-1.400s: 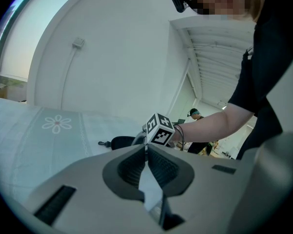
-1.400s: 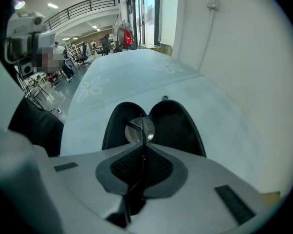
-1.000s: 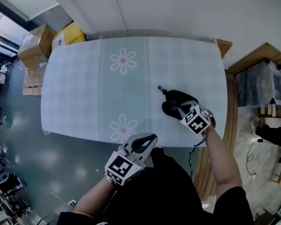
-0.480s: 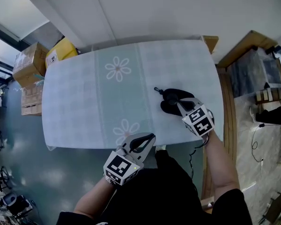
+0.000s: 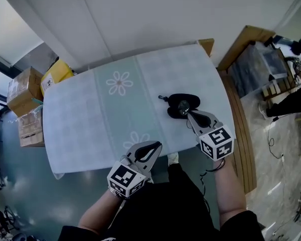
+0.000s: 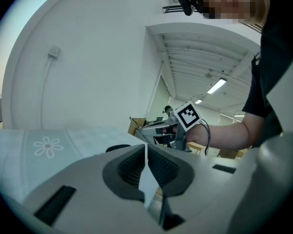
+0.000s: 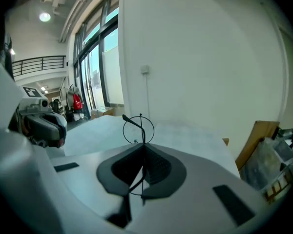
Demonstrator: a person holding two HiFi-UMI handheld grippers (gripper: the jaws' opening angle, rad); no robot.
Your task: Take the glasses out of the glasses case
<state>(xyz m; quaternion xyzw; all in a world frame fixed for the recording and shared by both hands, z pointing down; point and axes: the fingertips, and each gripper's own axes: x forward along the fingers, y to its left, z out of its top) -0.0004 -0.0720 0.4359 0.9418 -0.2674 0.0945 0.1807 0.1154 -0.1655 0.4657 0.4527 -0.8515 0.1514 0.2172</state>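
Observation:
A black glasses case (image 5: 176, 101) lies open on the table's right side, and shows as a dark lump (image 6: 118, 148) in the left gripper view. My right gripper (image 5: 186, 113) is at the case's near edge, shut on thin black wire glasses (image 5: 183, 106). In the right gripper view a round rim and a temple of the glasses (image 7: 140, 127) stick up from the shut right gripper (image 7: 143, 149). My left gripper (image 5: 157, 145) hovers at the table's near edge, left of the case; the left gripper (image 6: 146, 149) is shut with nothing in it.
The table (image 5: 85, 119) wears a pale checked cloth with flower prints. Cardboard boxes (image 5: 21, 92) and a yellow box (image 5: 55, 74) stand on the floor at the left. A wooden shelf (image 5: 238, 79) with a clear bin (image 5: 263, 64) runs along the right edge.
My right gripper has drawn back toward the near table edge with the glasses in its jaws. The head view has swung, so the table sits lower left. The left gripper stays put.

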